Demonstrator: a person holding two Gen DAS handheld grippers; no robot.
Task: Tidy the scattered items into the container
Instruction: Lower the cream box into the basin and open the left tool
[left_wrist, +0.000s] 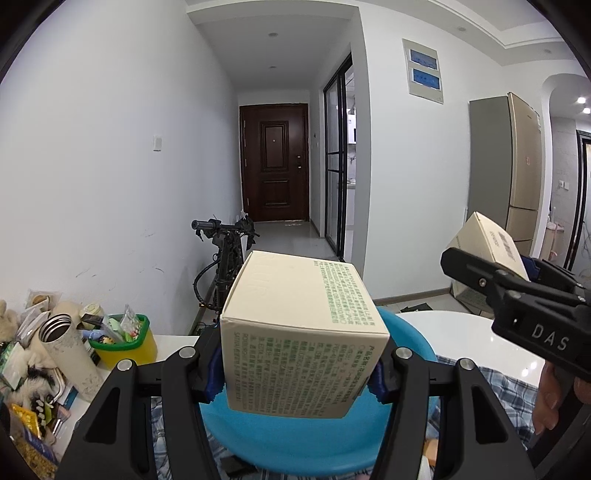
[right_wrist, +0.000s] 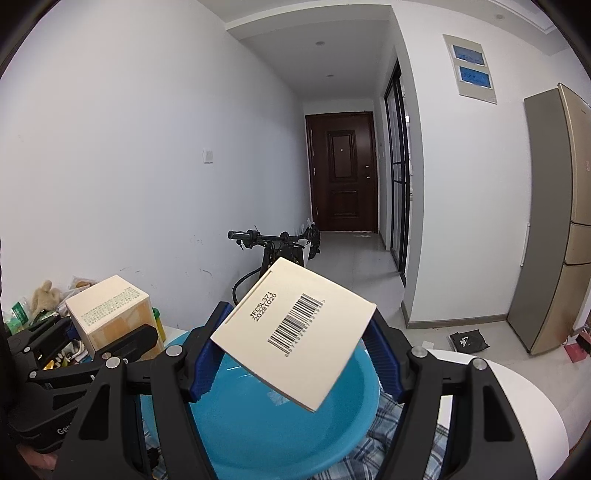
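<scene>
The left gripper (left_wrist: 299, 373) clamps a cream carton with green print (left_wrist: 301, 339) at frame centre, directly above the blue basin (left_wrist: 295, 439); the right gripper (right_wrist: 291, 354) pinches a barcoded cream box (right_wrist: 295, 332) — tilted, likewise over the basin's hollow; both sit about equally near, so each needs only lowering.

Both your wrist views look slightly downward along their tongs toward the far door (left_wrist: 273, 162), close above the shared basin (right_wrist: 288, 417).

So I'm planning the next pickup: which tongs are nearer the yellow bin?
Left. The left tongs, gripping a cream box, sit beside the yellow bin; the right tongs are farther right, over the blue basin.
</scene>
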